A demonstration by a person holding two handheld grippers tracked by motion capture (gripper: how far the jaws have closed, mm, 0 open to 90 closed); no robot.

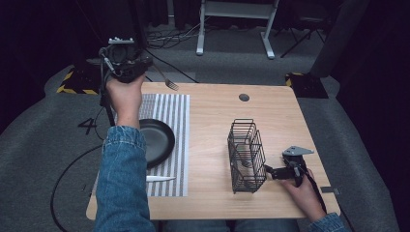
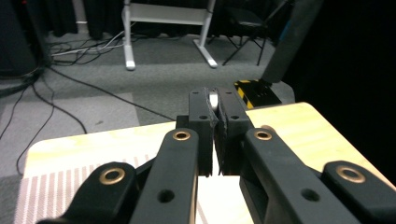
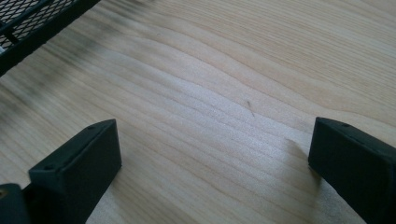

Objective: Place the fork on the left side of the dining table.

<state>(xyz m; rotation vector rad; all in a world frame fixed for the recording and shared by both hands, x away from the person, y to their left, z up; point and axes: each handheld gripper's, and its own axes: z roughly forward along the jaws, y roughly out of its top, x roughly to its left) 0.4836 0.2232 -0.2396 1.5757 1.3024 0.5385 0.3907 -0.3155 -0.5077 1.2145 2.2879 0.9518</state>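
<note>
A fork (image 1: 170,84) is being clamped by the fully closed left hand-held gripper (image 1: 140,65), well beyond the wire basket (image 1: 246,155); it could be slipping loose. Just beside the basket, the right hand-held gripper (image 1: 269,170) is being held wide open and empty, leaving the basket unsteadied against tipping.

Both forearms in blue denim sleeves. Left gripper (image 2: 214,122): black jaws, brass-coloured pivot pins, black cable. Right gripper (image 1: 269,170): black, grey three-cornered plate on top.
</note>
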